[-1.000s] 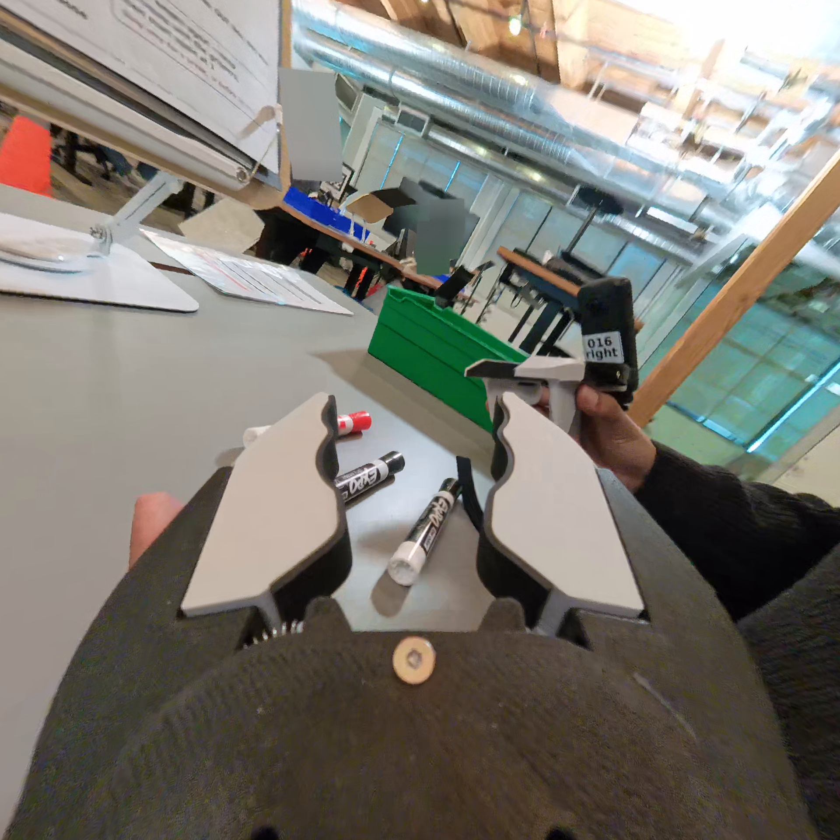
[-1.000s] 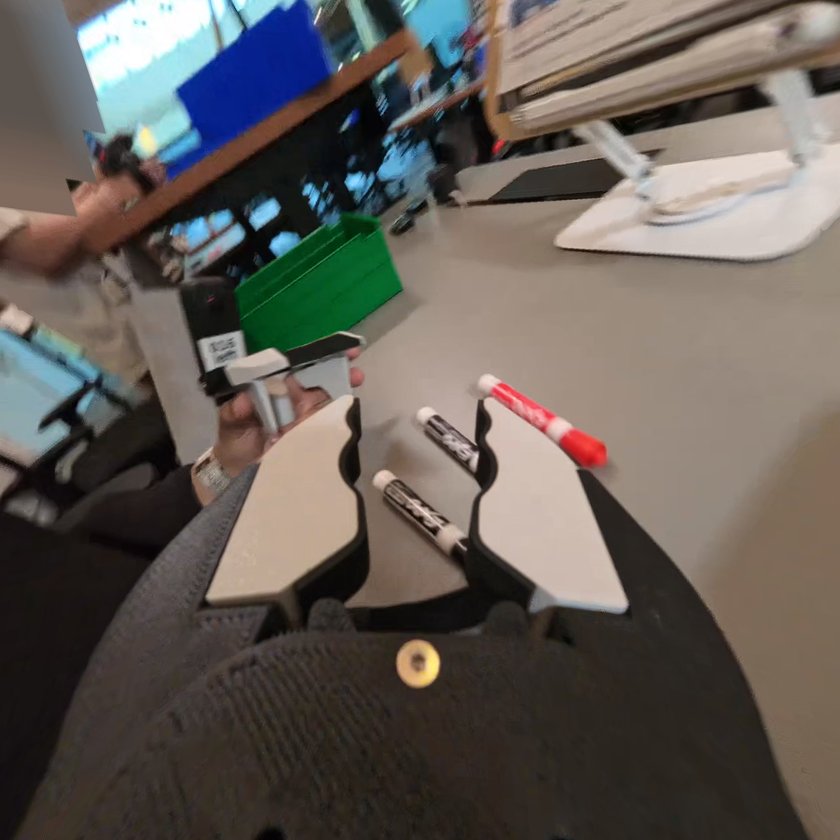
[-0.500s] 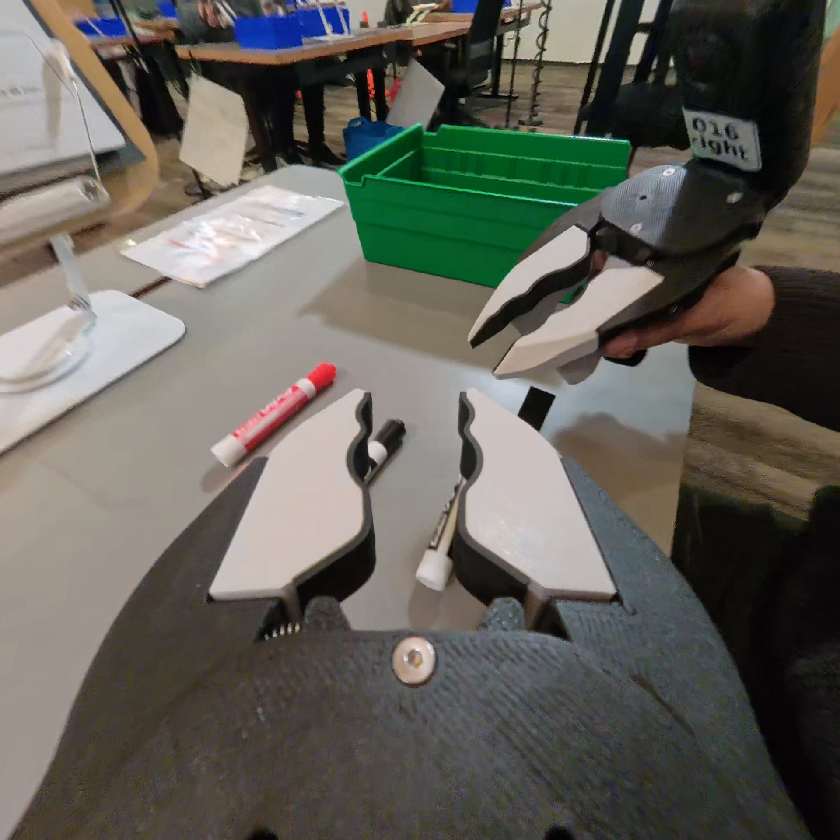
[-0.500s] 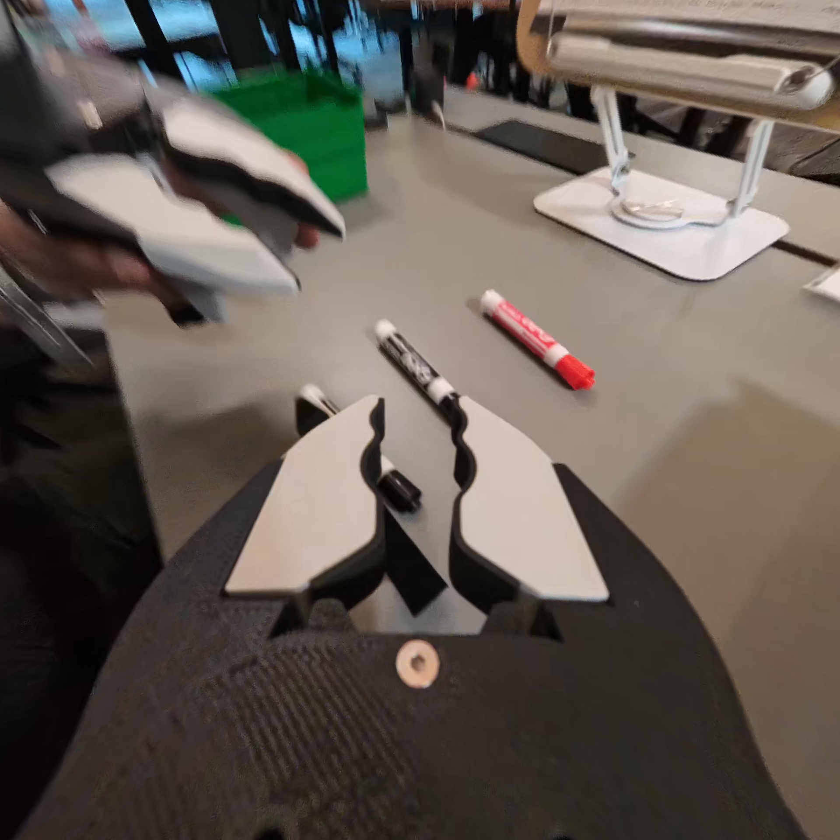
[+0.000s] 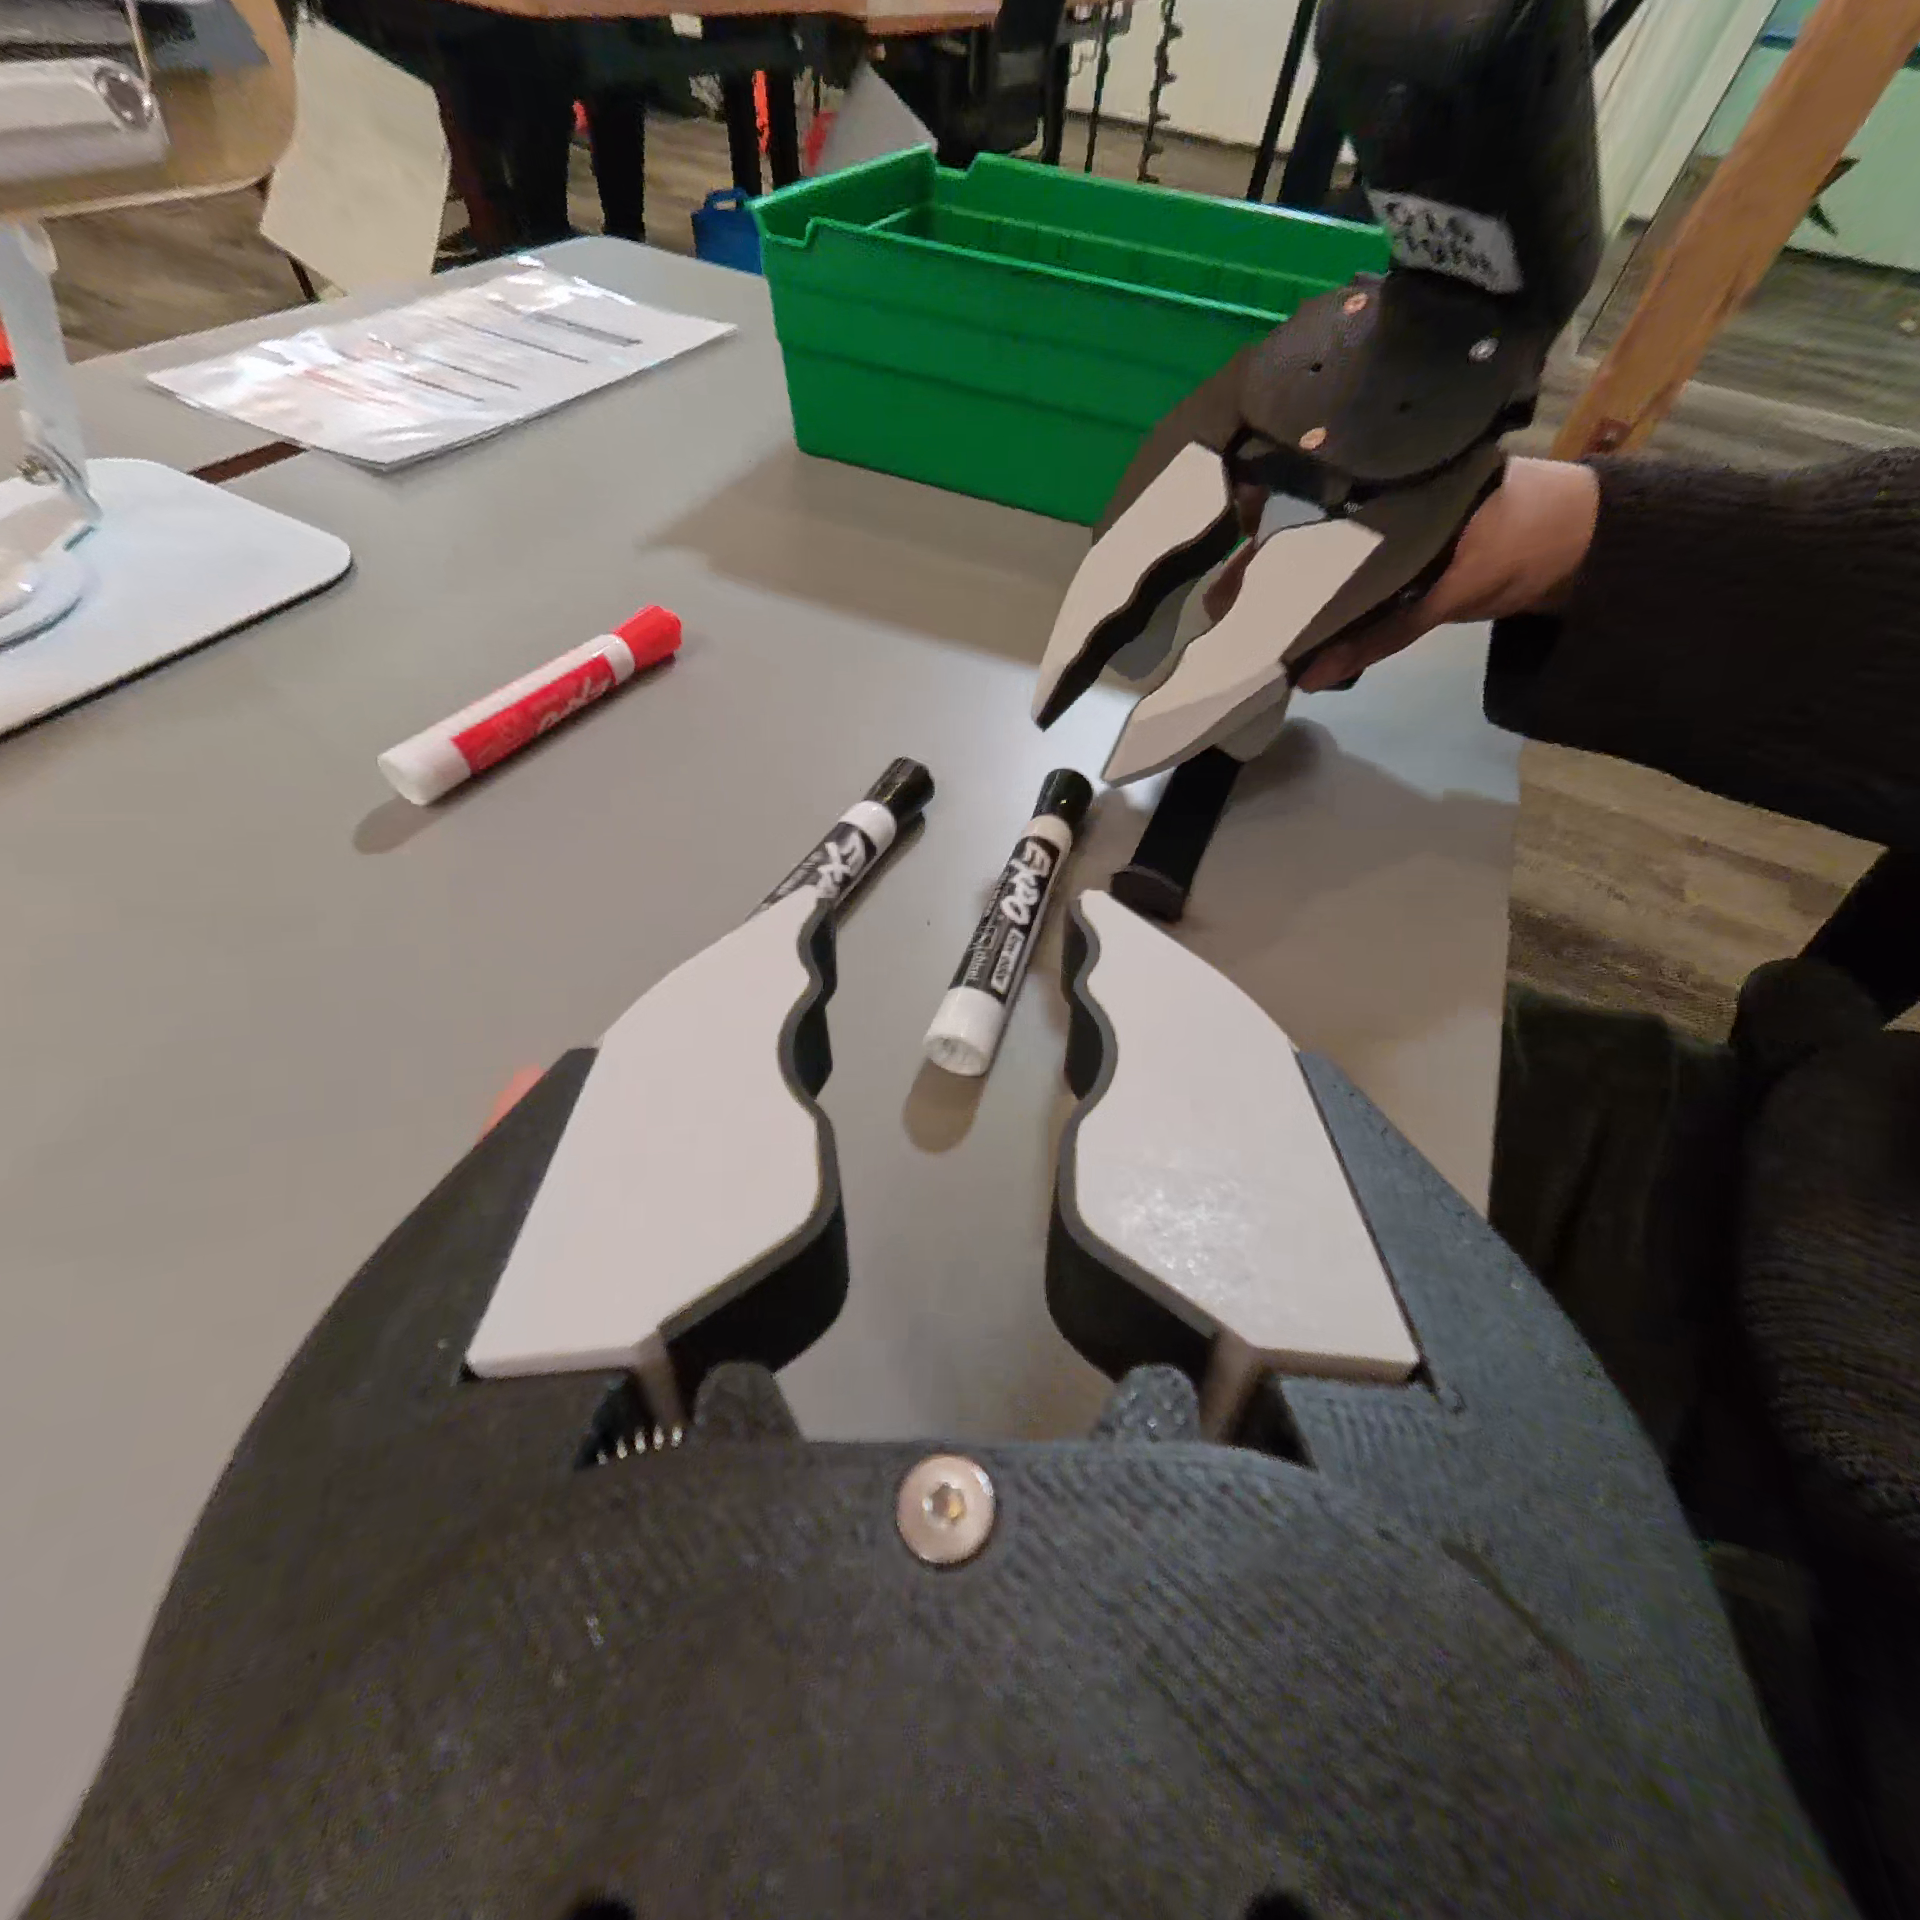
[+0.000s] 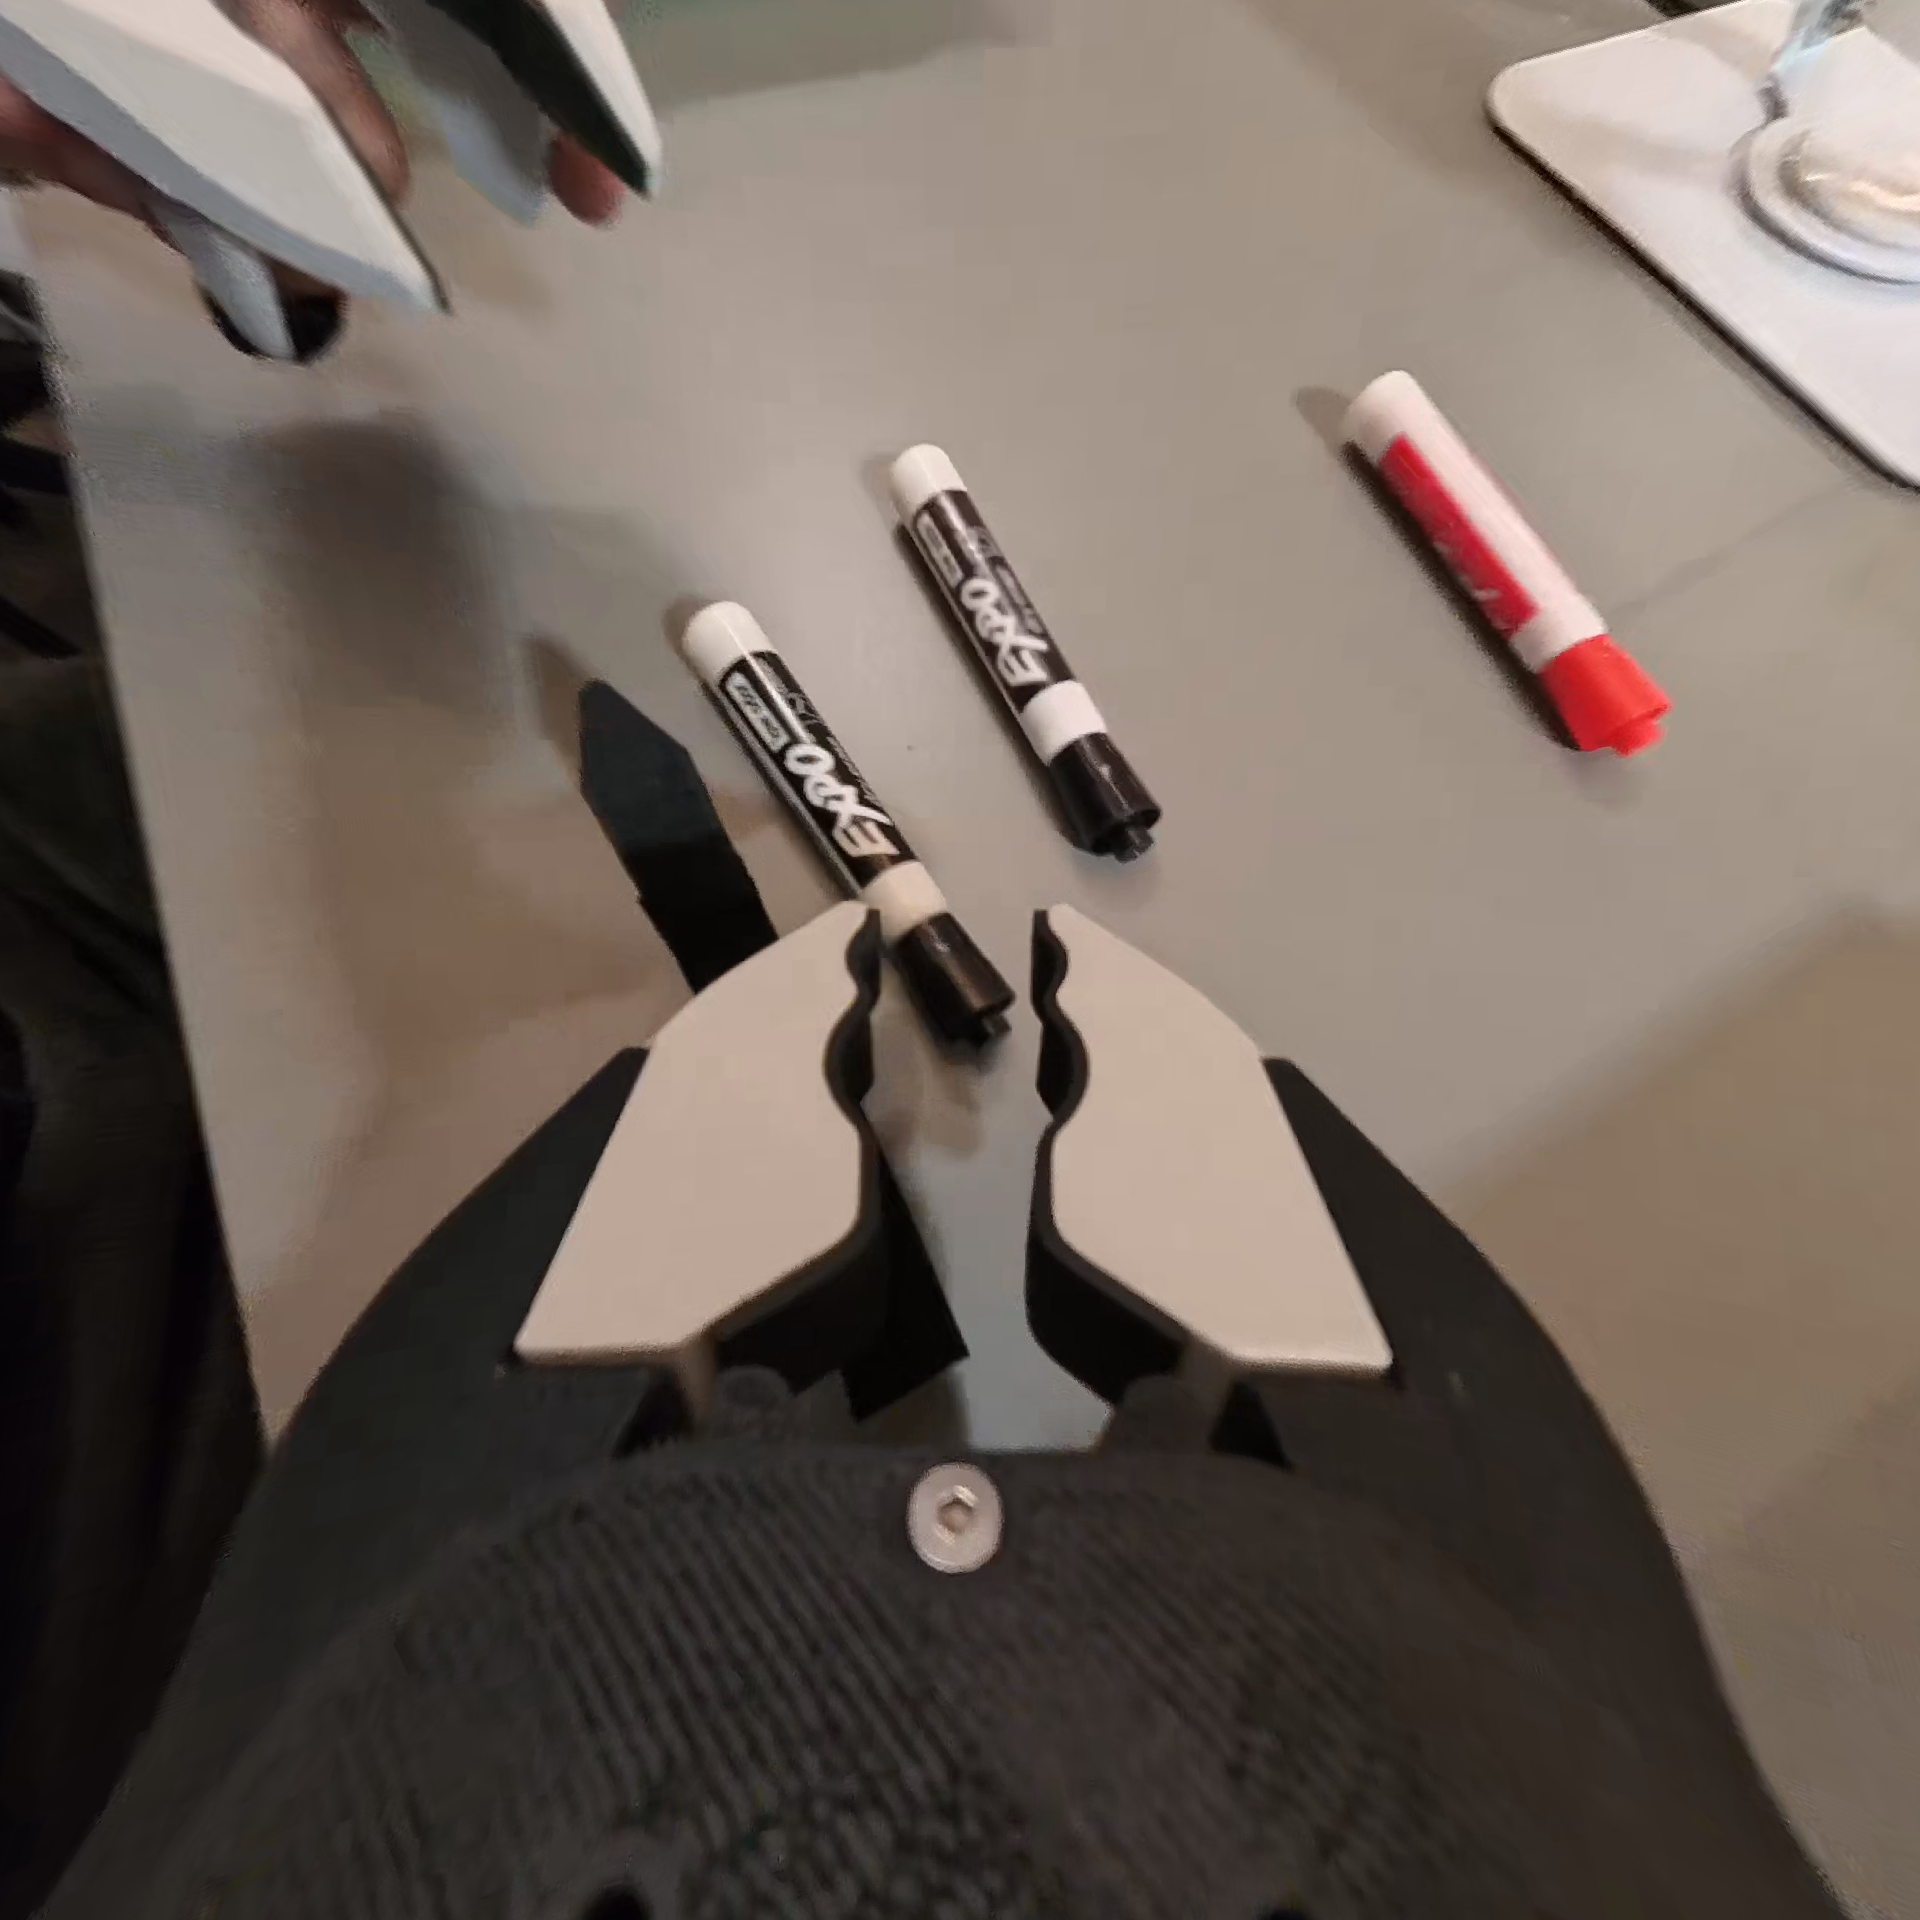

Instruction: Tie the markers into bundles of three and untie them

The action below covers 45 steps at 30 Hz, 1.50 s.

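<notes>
**A:** What had changed in that last second?

**B:** Both claws had come down from pointing across the room to pointing at the table (image 5: 312, 987). The left claw (image 5: 940, 920) had opened wider than half a second before and was released, holding nothing. The right claw (image 6: 951, 925) stood released too, its jaws only narrowly apart.

**A:** And the markers?

**B:** All three lay loose and separate, none bundled. One black marker (image 5: 1003, 920) lay just ahead of the left claw's gap, white end nearest it. The second black marker (image 5: 847, 842) ran out from behind the left claw's left fingertip. The red marker (image 5: 530, 704) lay well off to the left and farther ahead. From the right claw's side, the nearest black marker's cap end (image 6: 951, 982) sat between its tips, though I couldn't tell whether they touched it.

**A:** Anything to tie with?

**B:** A black strap (image 6: 665, 821) lay flat just left of the right claw and ran under its left finger. In the left wrist view it showed as a dark strip (image 5: 1174, 842) below the right claw (image 5: 1091, 743).

**A:** So where did that leave the task?

**B:** At the start of a tying round, I'd judge: the markers needed gathering side by side, the red one being farthest out. The green bin (image 5: 997, 343) beyond played no part.
</notes>
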Available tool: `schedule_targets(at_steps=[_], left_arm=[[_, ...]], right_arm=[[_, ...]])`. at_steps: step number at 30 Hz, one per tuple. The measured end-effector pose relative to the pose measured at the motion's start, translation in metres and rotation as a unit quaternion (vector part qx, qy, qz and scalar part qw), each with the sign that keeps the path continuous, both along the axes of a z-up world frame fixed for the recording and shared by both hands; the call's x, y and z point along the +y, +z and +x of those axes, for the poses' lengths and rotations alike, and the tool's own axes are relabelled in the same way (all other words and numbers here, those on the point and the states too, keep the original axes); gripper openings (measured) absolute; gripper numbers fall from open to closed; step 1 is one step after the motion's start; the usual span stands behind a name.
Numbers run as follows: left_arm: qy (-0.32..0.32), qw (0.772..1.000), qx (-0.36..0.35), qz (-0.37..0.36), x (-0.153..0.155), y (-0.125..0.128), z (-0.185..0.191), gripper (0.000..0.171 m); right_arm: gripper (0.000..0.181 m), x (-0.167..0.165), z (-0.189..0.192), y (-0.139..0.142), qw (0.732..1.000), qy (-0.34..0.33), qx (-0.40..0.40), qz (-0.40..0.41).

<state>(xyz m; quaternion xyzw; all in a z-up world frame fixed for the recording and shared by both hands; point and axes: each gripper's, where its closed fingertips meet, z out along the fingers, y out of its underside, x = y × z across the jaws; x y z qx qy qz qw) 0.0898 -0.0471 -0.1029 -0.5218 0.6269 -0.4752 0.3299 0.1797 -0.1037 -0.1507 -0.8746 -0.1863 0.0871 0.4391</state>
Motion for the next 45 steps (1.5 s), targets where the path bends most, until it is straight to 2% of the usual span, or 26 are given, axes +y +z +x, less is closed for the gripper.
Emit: schedule_targets(at_steps=[2, 6, 9, 16, 21, 24, 29, 33, 45], left_arm=[[0.008, 1.000, 0.002, -0.001, 0.005, -0.002, 0.003, 0.044], [0.016, 1.000, 0.001, -0.018, 0.008, -0.001, 0.009, 0.044], [0.004, 1.000, 0.002, -0.015, 0.002, -0.001, 0.014, 0.043], [-0.050, 0.994, 0.084, 0.052, -0.019, -0.035, 0.016, 0.038], [-0.056, 0.991, 0.103, 0.060, -0.022, -0.044, 0.017, 0.038], [-0.081, 0.983, 0.144, 0.079, -0.029, -0.060, 0.011, 0.036], [-0.037, 0.968, 0.187, 0.161, -0.020, -0.079, 0.019, 0.041], [-0.041, 0.967, 0.188, 0.170, -0.025, -0.080, 0.023, 0.023], [-0.046, 0.970, 0.178, 0.159, -0.021, -0.075, 0.021, 0.021]], right_arm=[[0.029, 0.000, -0.003, -0.001, 1.000, 0.013, 0.019, -0.003], [0.035, -0.006, 0.001, -0.011, 1.000, 0.006, -0.001, -0.023], [0.037, -0.012, 0.003, 0.000, 1.000, -0.008, -0.021, -0.004], [0.040, -0.024, 0.008, 0.016, 0.997, -0.036, -0.045, 0.041], [0.039, -0.025, -0.001, 0.012, 0.998, -0.008, -0.052, 0.035], [0.039, -0.022, -0.003, 0.010, 0.998, 0.001, -0.058, 0.034], [0.039, -0.021, -0.003, 0.009, 0.998, -0.007, -0.060, 0.030], [0.040, -0.020, -0.003, 0.008, 0.998, -0.013, -0.054, 0.028], [0.041, -0.021, 0.000, 0.009, 0.998, -0.021, -0.058, 0.030]])
